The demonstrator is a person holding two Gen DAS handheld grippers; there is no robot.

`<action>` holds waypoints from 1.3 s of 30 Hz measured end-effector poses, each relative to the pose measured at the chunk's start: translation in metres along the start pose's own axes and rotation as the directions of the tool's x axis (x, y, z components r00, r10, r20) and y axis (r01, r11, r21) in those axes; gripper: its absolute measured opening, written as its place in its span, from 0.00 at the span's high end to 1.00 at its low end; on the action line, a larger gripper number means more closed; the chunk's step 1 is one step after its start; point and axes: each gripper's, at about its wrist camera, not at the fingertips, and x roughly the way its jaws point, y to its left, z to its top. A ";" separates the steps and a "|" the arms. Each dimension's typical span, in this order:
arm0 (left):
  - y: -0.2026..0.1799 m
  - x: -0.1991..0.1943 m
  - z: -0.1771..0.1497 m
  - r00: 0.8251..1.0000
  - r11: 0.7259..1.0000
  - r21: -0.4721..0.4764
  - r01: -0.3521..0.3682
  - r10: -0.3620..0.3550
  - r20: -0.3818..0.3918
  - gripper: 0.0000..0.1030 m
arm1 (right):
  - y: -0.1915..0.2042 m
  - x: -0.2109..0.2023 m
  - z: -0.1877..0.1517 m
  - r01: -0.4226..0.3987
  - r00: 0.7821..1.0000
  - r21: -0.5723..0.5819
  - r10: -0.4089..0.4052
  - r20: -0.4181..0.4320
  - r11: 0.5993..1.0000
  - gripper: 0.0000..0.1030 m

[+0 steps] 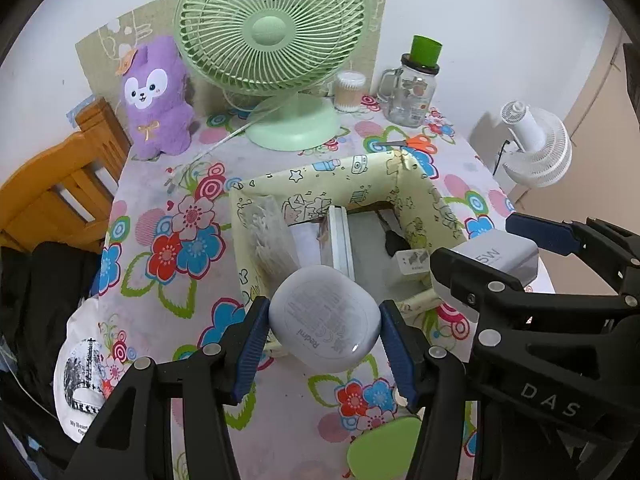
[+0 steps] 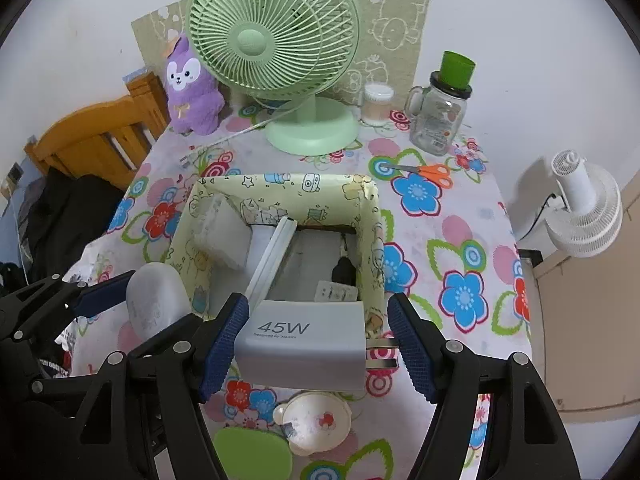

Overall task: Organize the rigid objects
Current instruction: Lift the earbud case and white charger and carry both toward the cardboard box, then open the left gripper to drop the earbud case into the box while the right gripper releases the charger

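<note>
My left gripper (image 1: pixel 324 336) is shut on a white rounded earbud case (image 1: pixel 324 320), held over the near wall of a yellow cartoon-print open box (image 1: pixel 360 166). My right gripper (image 2: pixel 318 344) is shut on a white 45W charger (image 2: pixel 300 344): one pad presses its body, the other its prongs. It hovers at the near edge of the box (image 2: pixel 280 182). Each view also shows the other hand: the right gripper (image 1: pixel 500 256) with the charger (image 1: pixel 496 254), and the left gripper (image 2: pixel 152 308) with the case (image 2: pixel 156 300). Inside the box lie a bag of cotton swabs (image 1: pixel 268 236), a flat white box (image 1: pixel 340 240) and a blister pack (image 2: pixel 334 292).
On the floral tablecloth (image 2: pixel 460 240) behind the box stand a green fan (image 2: pixel 276 40), a purple plush (image 2: pixel 192 88), a swab tub (image 2: pixel 376 104) and a glass jar (image 2: pixel 440 116); orange scissors (image 2: pixel 432 170) lie nearby. A small bowl (image 2: pixel 316 420) and a green lid (image 2: pixel 252 456) sit near me. A wooden chair (image 1: pixel 60 184) is left, a white fan (image 2: pixel 584 204) right.
</note>
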 end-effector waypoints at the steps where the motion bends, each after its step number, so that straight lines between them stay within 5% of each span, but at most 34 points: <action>1: 0.001 0.002 0.001 1.000 1.000 -0.002 -0.001 0.001 -0.004 0.45 | 0.000 0.002 0.001 -0.001 1.000 -0.002 0.001 -0.003 1.000 0.28; 35: 0.012 0.067 0.020 0.992 0.999 -0.002 -0.047 0.047 -0.118 0.44 | -0.008 0.079 0.032 -0.048 0.991 0.002 0.048 -0.122 0.999 0.28; 39: 0.012 0.069 0.021 0.992 0.999 -0.005 -0.033 0.032 -0.118 0.37 | -0.007 0.086 0.034 -0.053 0.990 0.000 0.053 -0.134 0.999 0.28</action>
